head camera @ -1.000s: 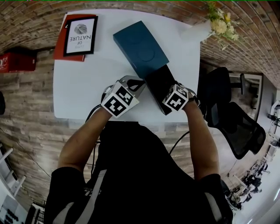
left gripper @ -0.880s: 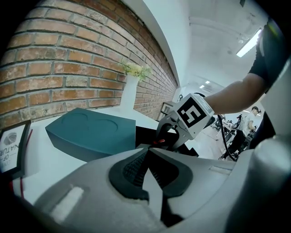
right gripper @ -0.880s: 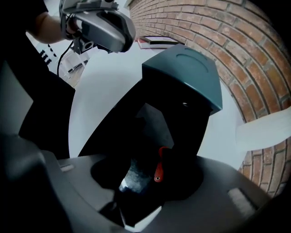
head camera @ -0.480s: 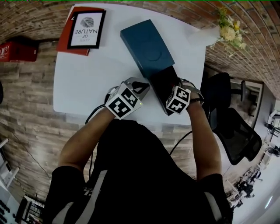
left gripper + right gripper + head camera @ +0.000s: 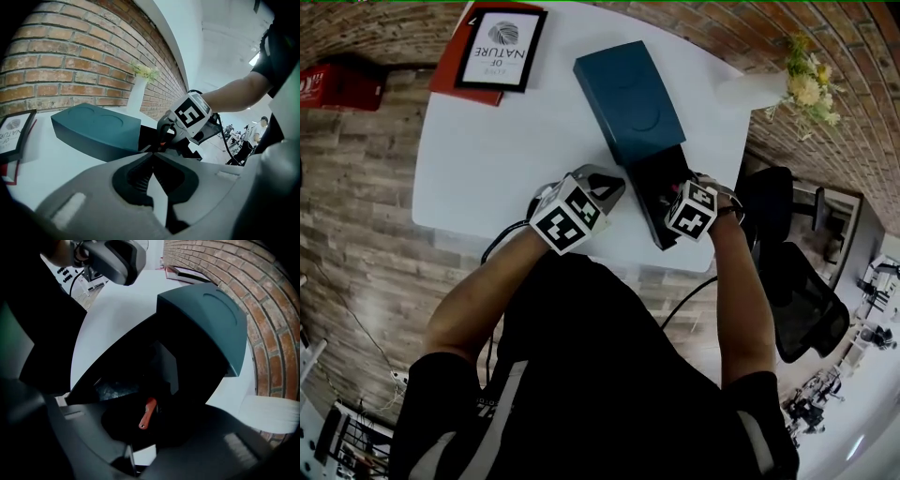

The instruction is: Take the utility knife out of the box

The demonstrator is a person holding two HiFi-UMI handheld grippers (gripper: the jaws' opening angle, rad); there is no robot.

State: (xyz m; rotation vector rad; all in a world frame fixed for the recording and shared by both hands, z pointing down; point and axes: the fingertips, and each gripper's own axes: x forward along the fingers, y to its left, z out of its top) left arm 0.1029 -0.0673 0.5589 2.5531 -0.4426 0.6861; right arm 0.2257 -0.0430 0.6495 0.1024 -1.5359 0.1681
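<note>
Frankly, the utility knife shows in one view only. The right gripper view catches its red-orange handle lying in the black drawer that is pulled out of the teal box. It sits straight below the right claw, between the jaws. Those jaws have just been closing and now stand half-narrowed on either side of the handle. The drawer is so dark that no touch of pad on knife can be made out (a dark gap seems to show on both sides). The far end of the knife is lost in shadow.

From the head view the knife is hidden altogether, because the right claw's marker cube sits over the open drawer and covers the jaws beneath it. What that view adds is the layout. The left claw is just to the left of the drawer, over the white table. Well beyond it lies a framed print on something red, and beyond the right claw a vase of flowers stands at the table's far corner.

The left gripper view shows its own jaws pressed together with nothing between them, the tips aimed where the box's sleeve meets the drawer. The right claw hangs just past them, its jaws sunk out of sight into the drawer.
</note>
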